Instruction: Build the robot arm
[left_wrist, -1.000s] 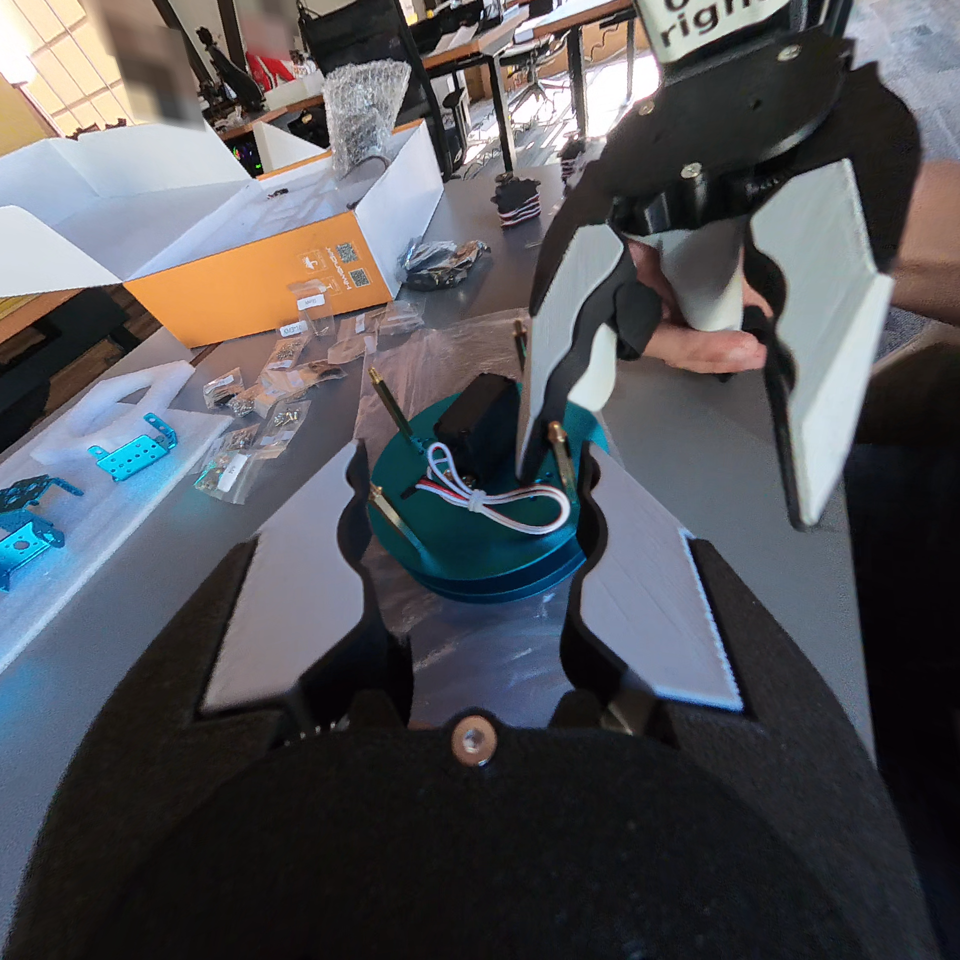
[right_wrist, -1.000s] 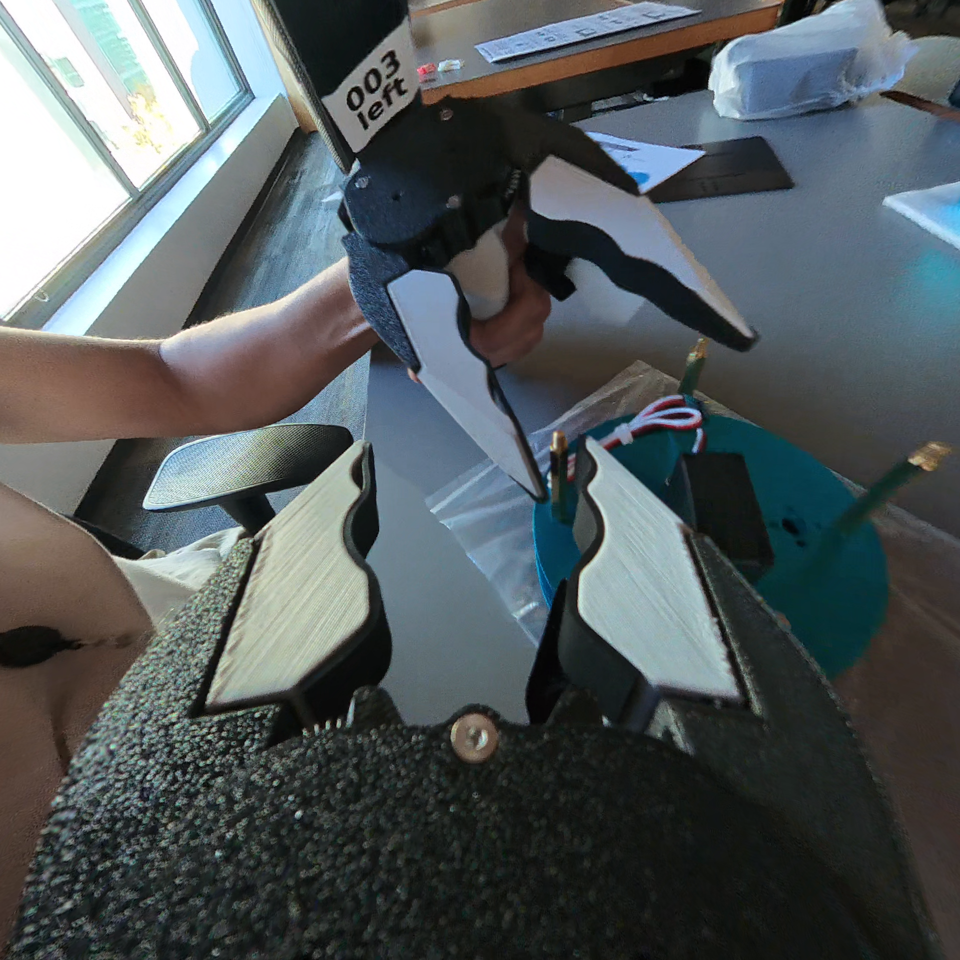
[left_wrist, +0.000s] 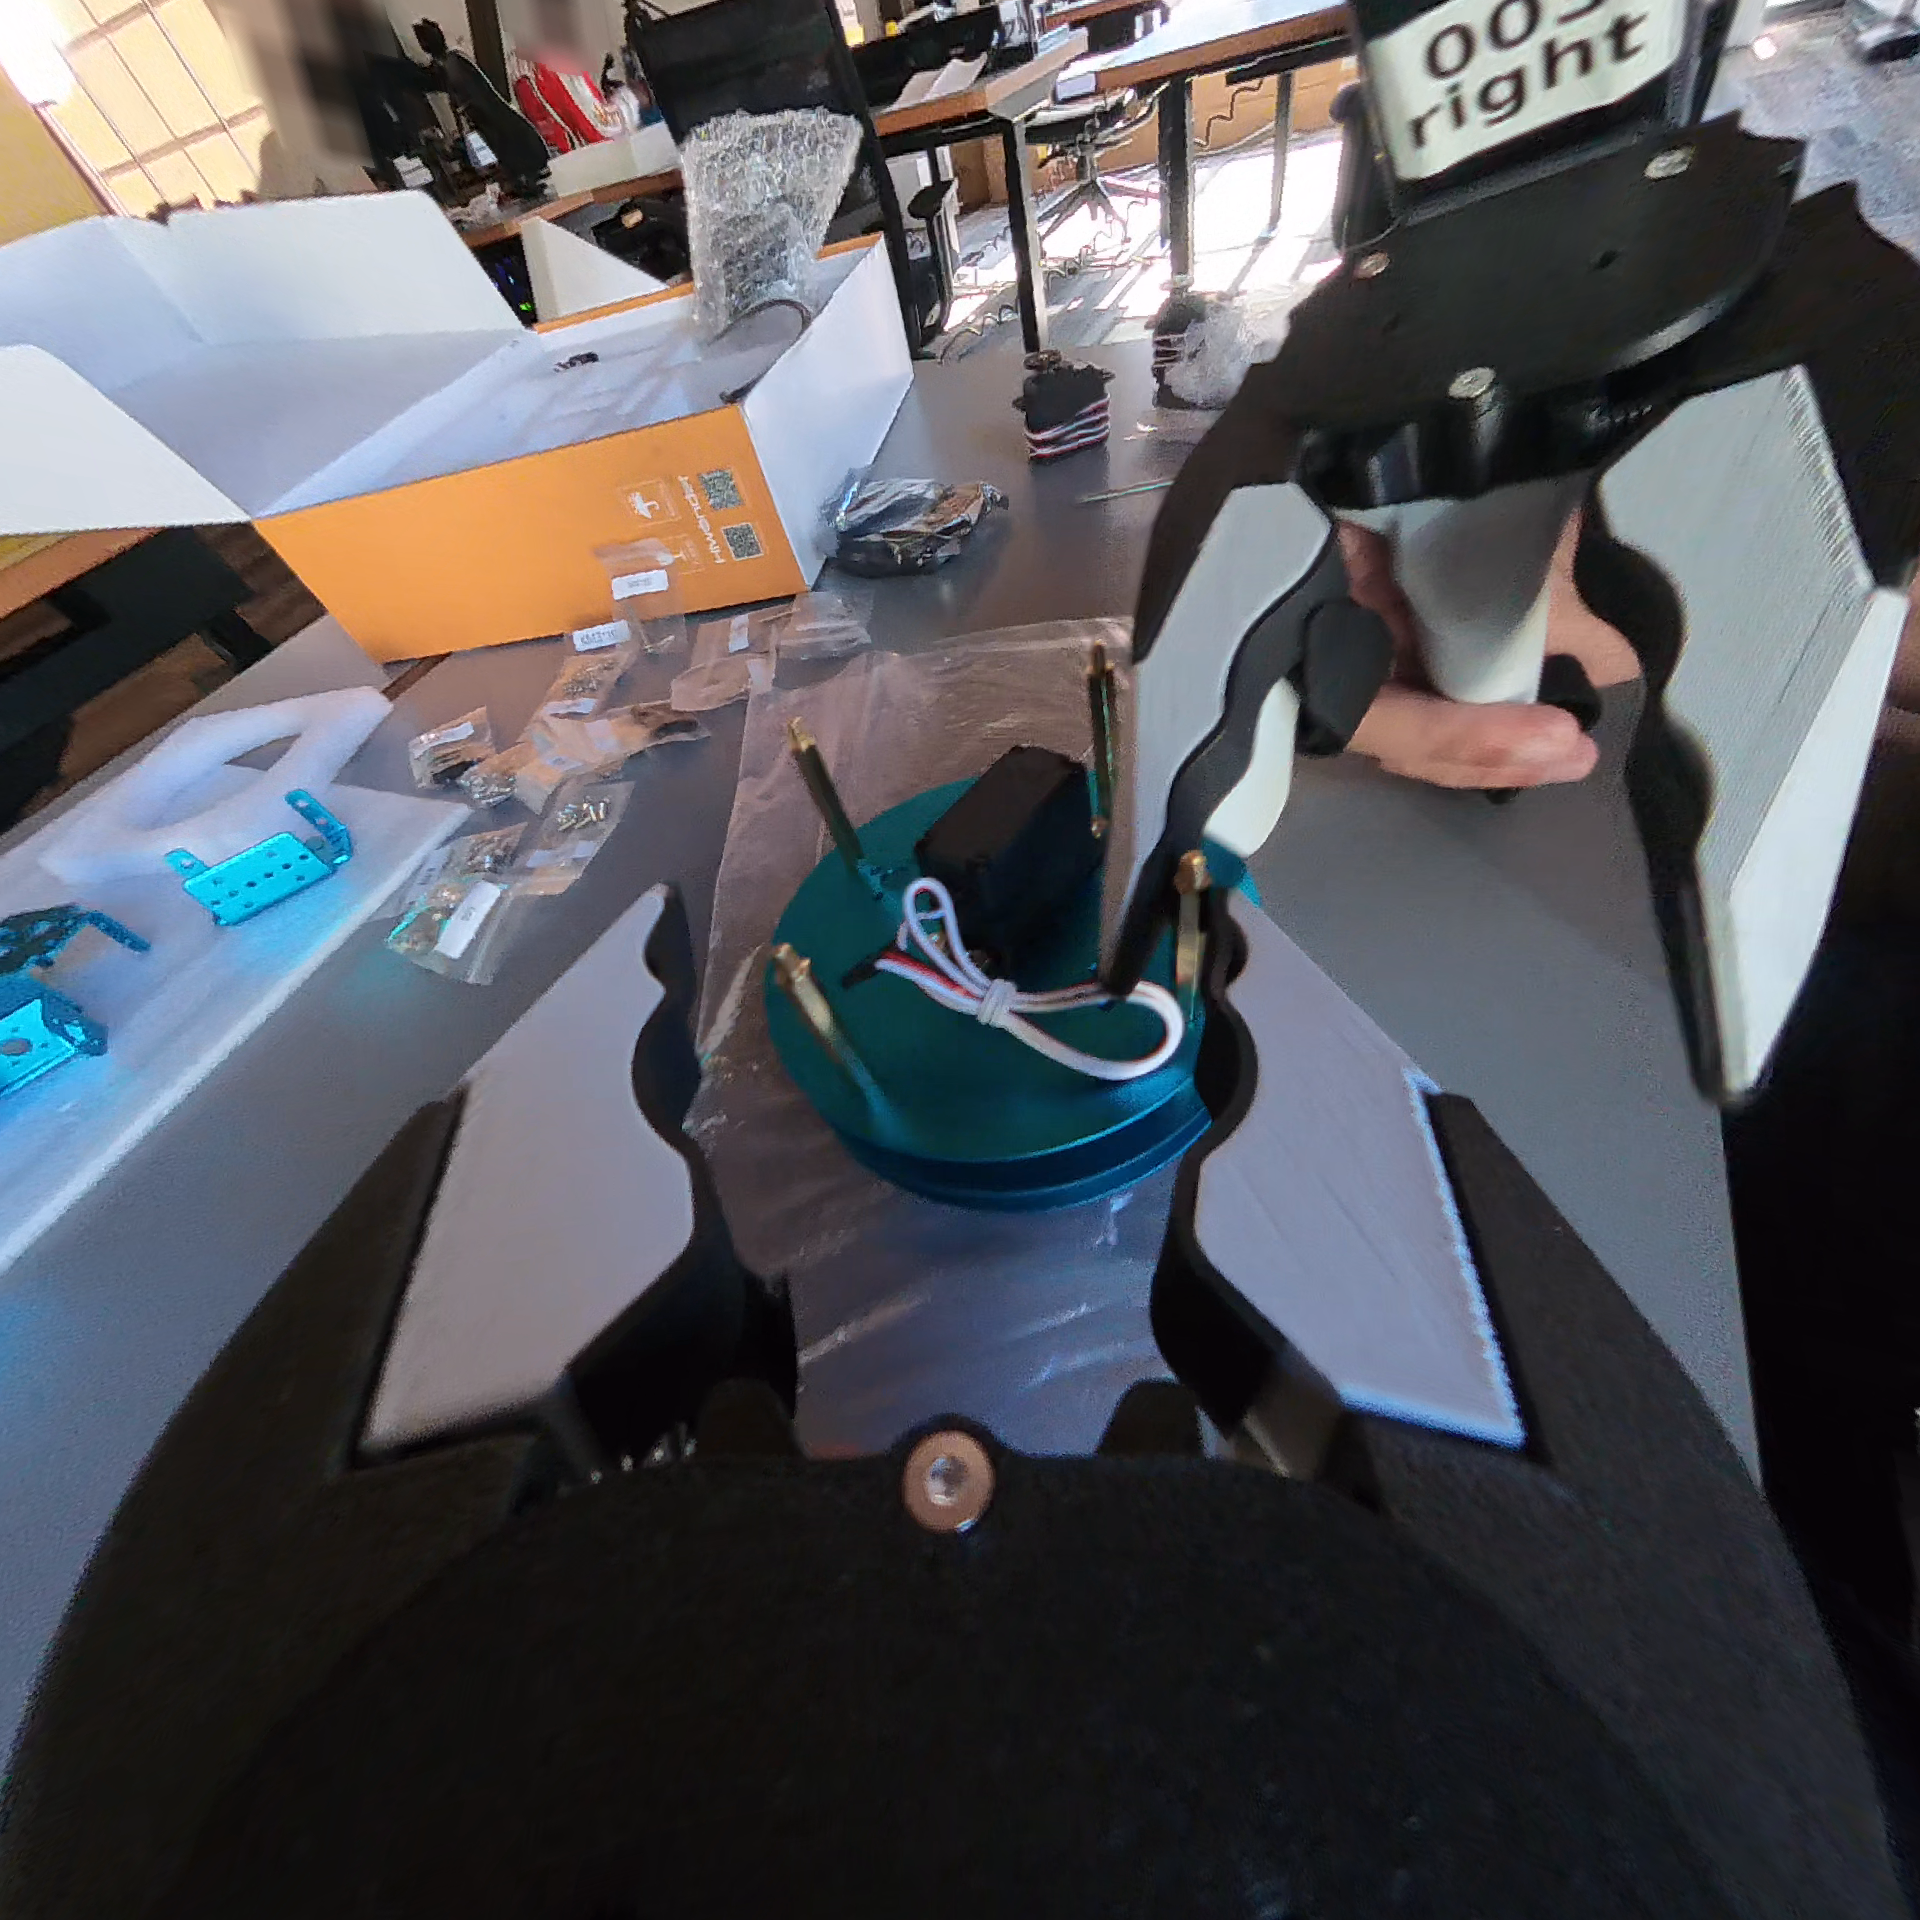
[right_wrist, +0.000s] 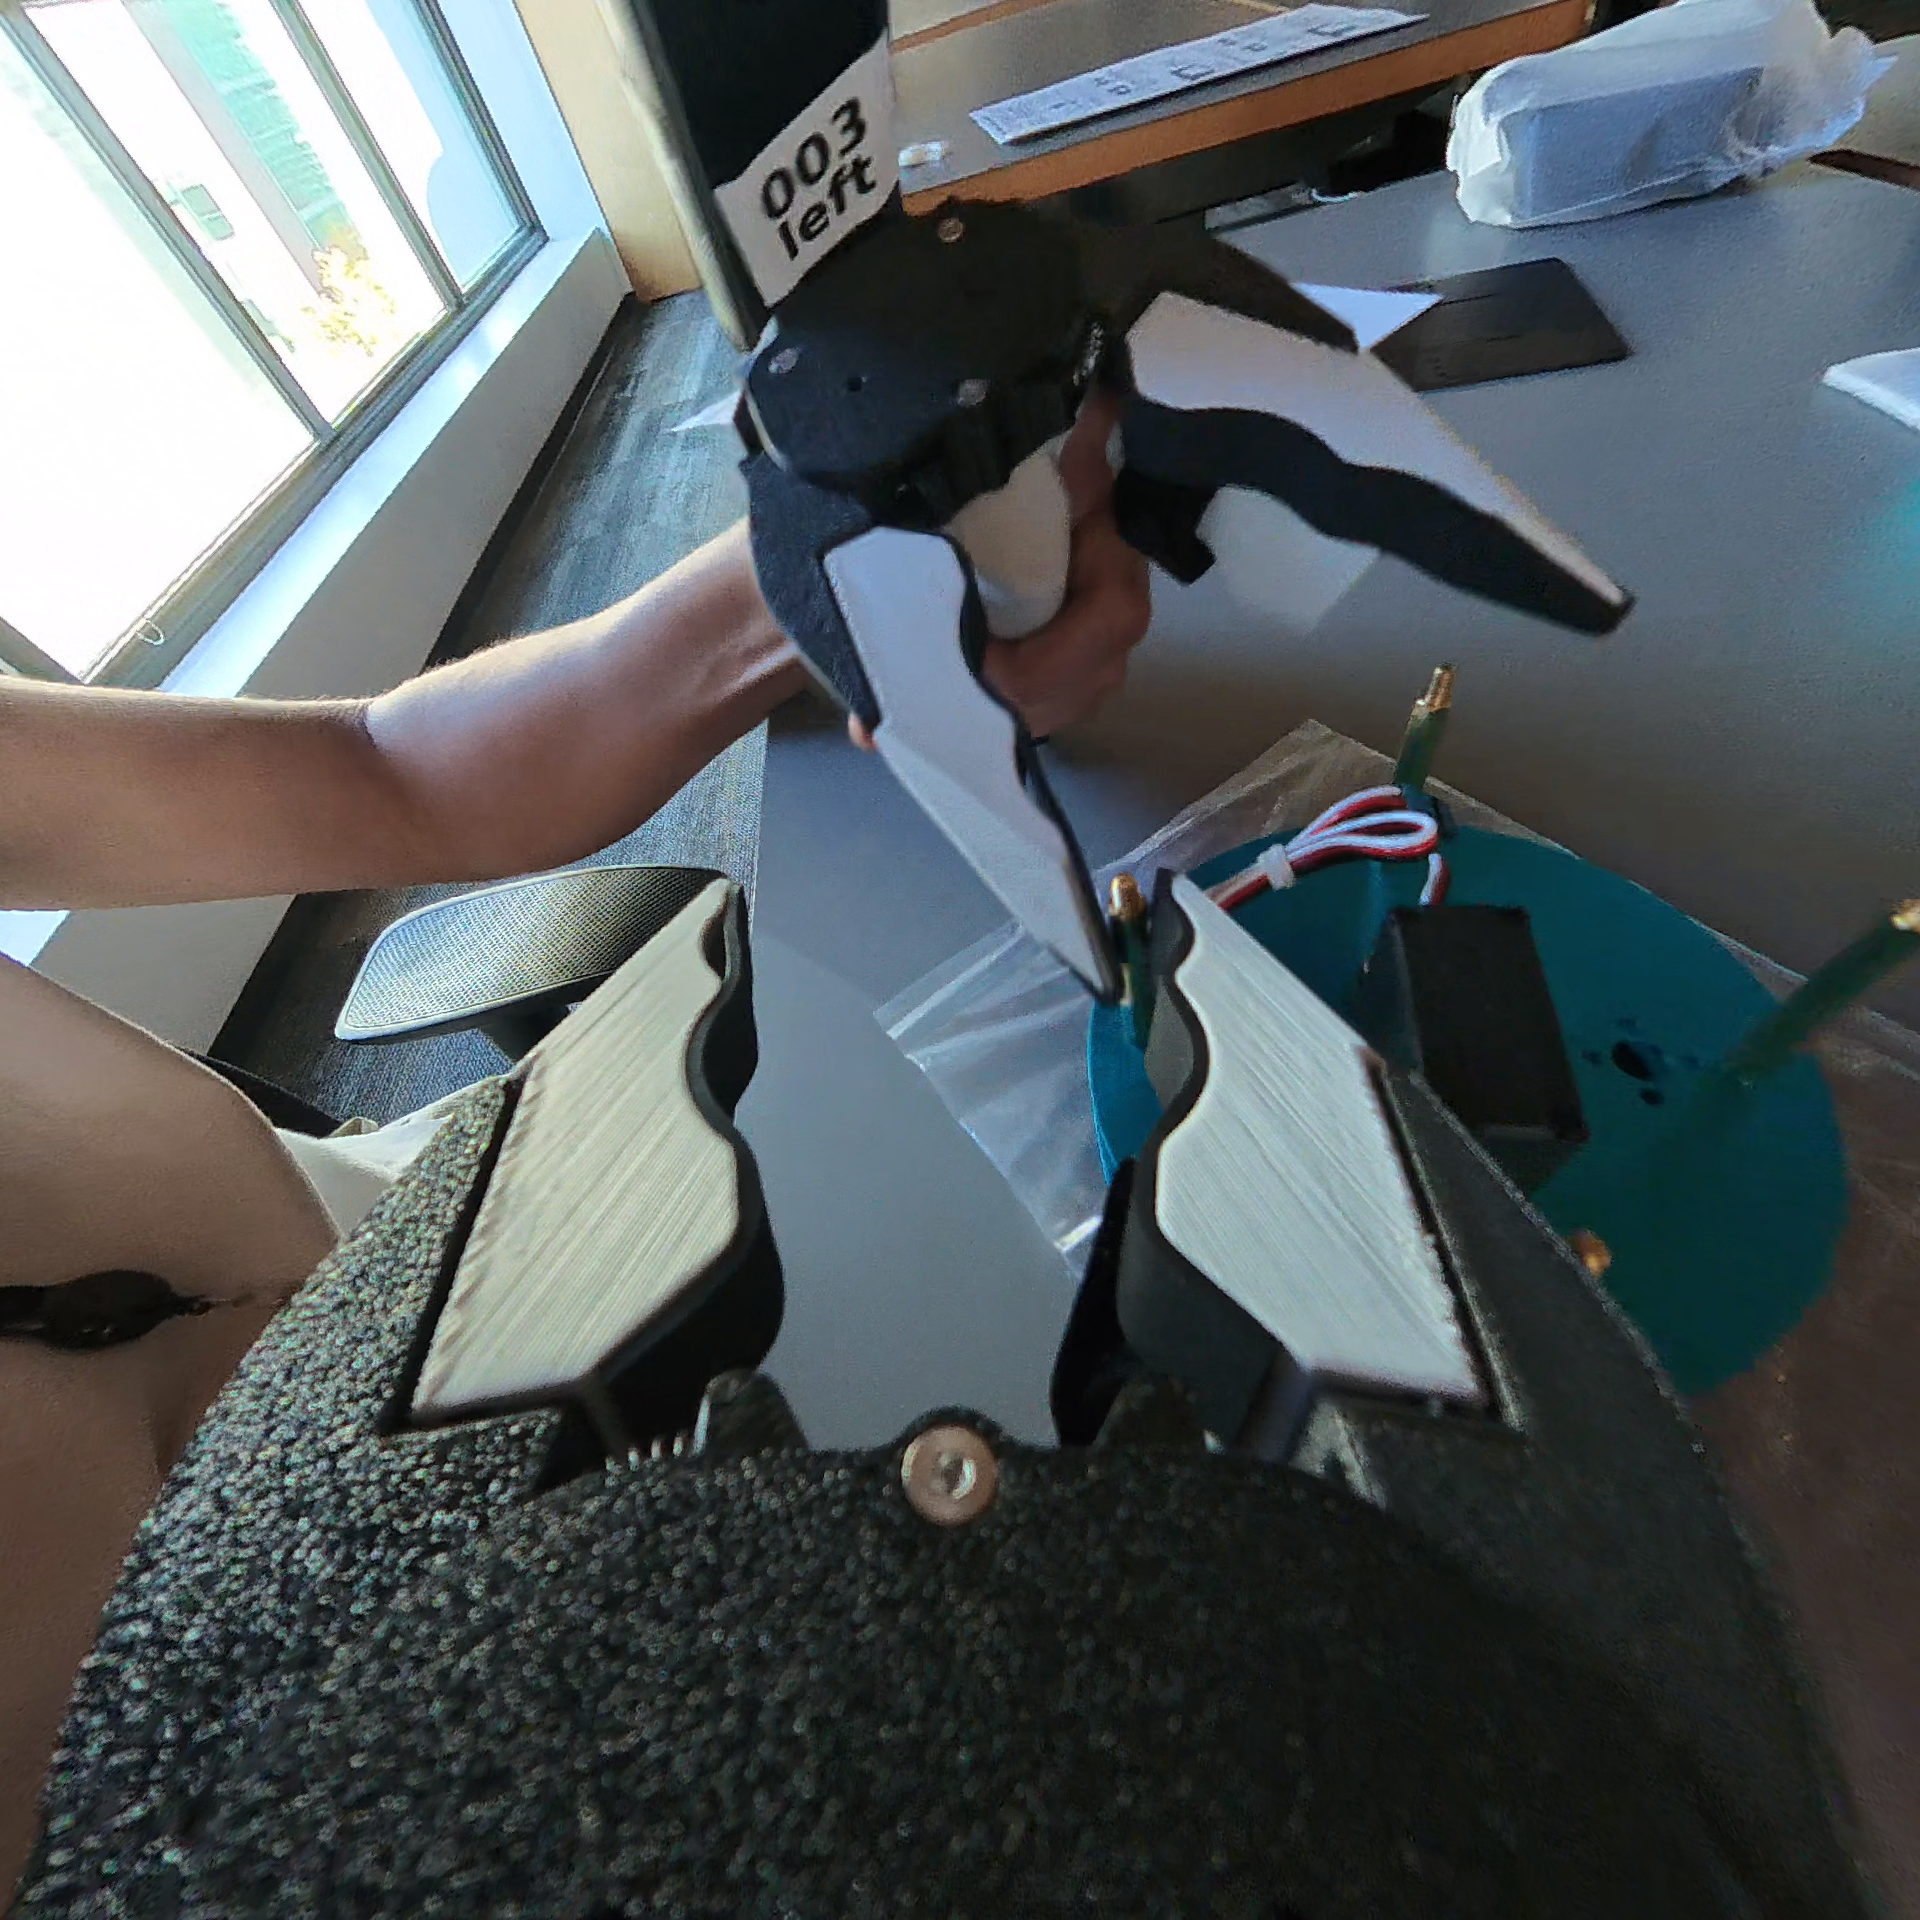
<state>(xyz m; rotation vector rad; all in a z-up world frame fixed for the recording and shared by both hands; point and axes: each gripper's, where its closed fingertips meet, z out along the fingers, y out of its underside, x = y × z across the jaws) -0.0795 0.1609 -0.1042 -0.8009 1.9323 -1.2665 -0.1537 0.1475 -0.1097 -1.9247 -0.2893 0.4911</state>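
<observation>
A teal round base (left_wrist: 966, 1081) lies on a clear plastic bag (left_wrist: 935, 1299) on the grey table. It carries a black servo (left_wrist: 1008, 831), a looped white-and-red wire (left_wrist: 1039, 1013) and several upright brass standoffs. My left gripper (left_wrist: 940, 935) is open and straddles the base. My right gripper (left_wrist: 1423, 1029) is open above the base's right side, with one fingertip down on the base beside a standoff (left_wrist: 1190, 914). In the right wrist view, my right gripper (right_wrist: 951, 904) is open at the edge of the base (right_wrist: 1683, 1195). The left gripper (right_wrist: 1356, 800) has one fingertip beside that standoff (right_wrist: 1127, 935).
An open orange-and-white box (left_wrist: 499, 540) stands at the back left. Small bags of screws (left_wrist: 520, 810) and blue brackets (left_wrist: 260, 862) on white foam lie to the left. Another servo (left_wrist: 1060, 416) stands behind. A chair (right_wrist: 520, 945) is off the table's edge.
Almost nothing. The right gripper's lowered fingertip has shifted slightly toward the near standoff. Both grippers stay open around the base.
</observation>
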